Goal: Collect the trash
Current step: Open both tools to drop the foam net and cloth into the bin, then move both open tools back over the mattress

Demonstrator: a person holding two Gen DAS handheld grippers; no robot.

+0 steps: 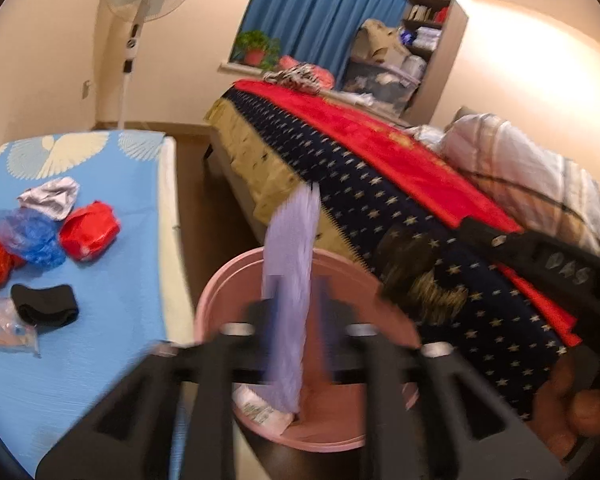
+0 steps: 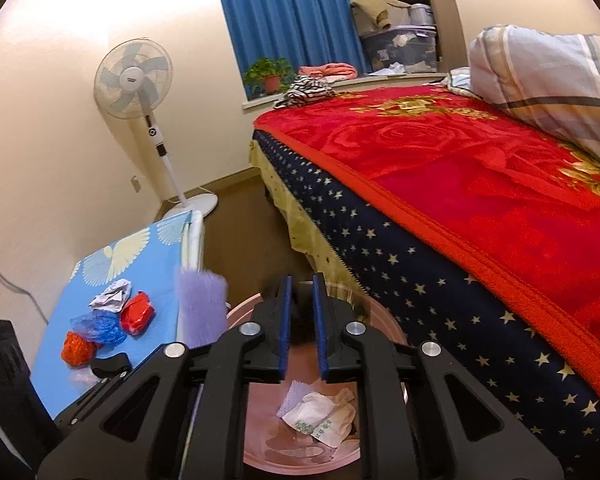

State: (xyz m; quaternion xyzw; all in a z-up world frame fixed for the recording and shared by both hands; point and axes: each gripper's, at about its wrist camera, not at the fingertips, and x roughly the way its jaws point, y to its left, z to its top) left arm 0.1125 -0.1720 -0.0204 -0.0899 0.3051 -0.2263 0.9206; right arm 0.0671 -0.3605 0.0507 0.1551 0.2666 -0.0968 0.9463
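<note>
Over pink bin (image 2: pixel 300 462) beside bed (image 2: pixel 480 200), lilac strip (image 1: pixel 288 280) between parted left gripper (image 1: pixel 296 308), right gripper (image 2: pixel 300 320) ajar, empty.

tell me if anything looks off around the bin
One thing: a purple cloth hangs between the left gripper's open jaws, its lower end in the pink bin, not lying inside. Wrappers sit at the bottom.

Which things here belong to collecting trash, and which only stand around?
Job:
- pink bin
- purple strip over it
- red wrapper
- blue bag
- silver wrapper

Around:
- fan
- bed
- potted plant
</note>
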